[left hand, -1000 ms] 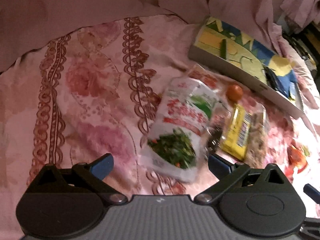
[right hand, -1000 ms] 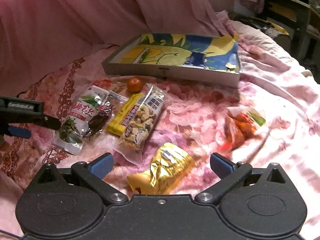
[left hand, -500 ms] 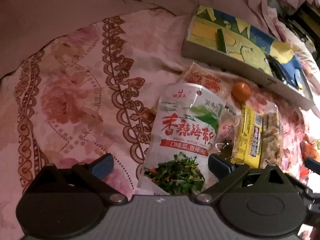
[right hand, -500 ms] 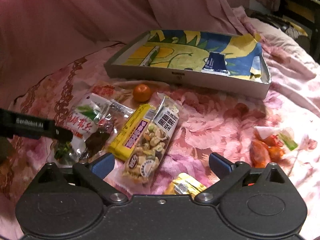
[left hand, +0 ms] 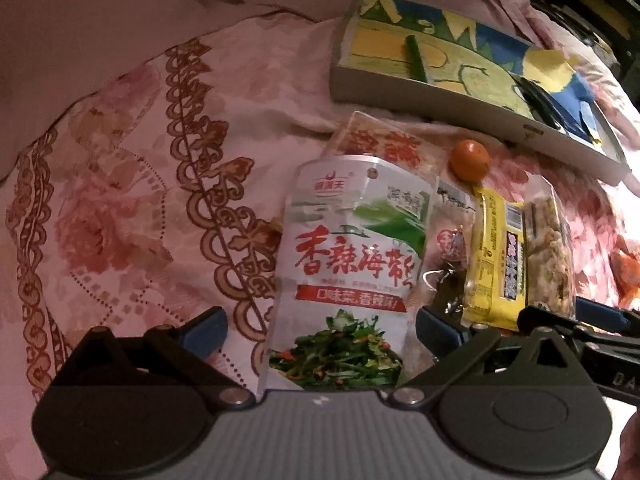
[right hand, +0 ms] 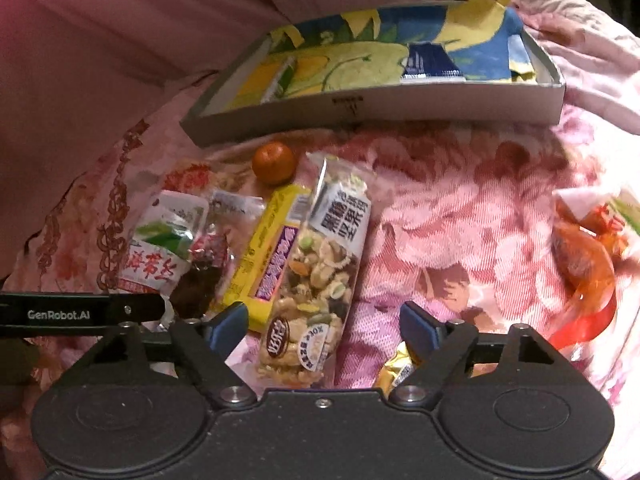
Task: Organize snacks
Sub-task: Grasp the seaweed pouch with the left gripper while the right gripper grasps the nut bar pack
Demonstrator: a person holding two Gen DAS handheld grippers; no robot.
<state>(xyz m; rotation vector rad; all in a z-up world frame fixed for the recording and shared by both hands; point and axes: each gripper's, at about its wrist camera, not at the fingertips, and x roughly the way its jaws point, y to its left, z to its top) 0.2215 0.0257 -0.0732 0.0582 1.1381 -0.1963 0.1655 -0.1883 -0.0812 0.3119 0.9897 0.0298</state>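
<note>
A white and green seaweed packet [left hand: 352, 268] with red lettering lies on the pink floral bedspread. My left gripper [left hand: 320, 326] is low over it, open, with the packet's lower end between the fingers and no pad pressing. A clear nut-mix packet [right hand: 320, 272] lies beside a yellow bar [right hand: 272, 248]. My right gripper [right hand: 323, 325] straddles the nut packet's near end; its jaws are closing but the pads stand clear of the wrapper. A shallow grey box [right hand: 380, 104] with a colourful lining sits at the back.
A small tangerine [right hand: 274, 162] rests just in front of the box. A gold packet [right hand: 396, 368] lies under the right finger, an orange-red packet [right hand: 584, 260] at far right. A dark wrapped snack [right hand: 200, 280] sits between seaweed and bar. Pink cloth rises behind.
Both grippers have come down closer to the snacks. The left has settled over the seaweed packet. The right has shifted from the gold packet to the nut packet, and its jaws have narrowed.
</note>
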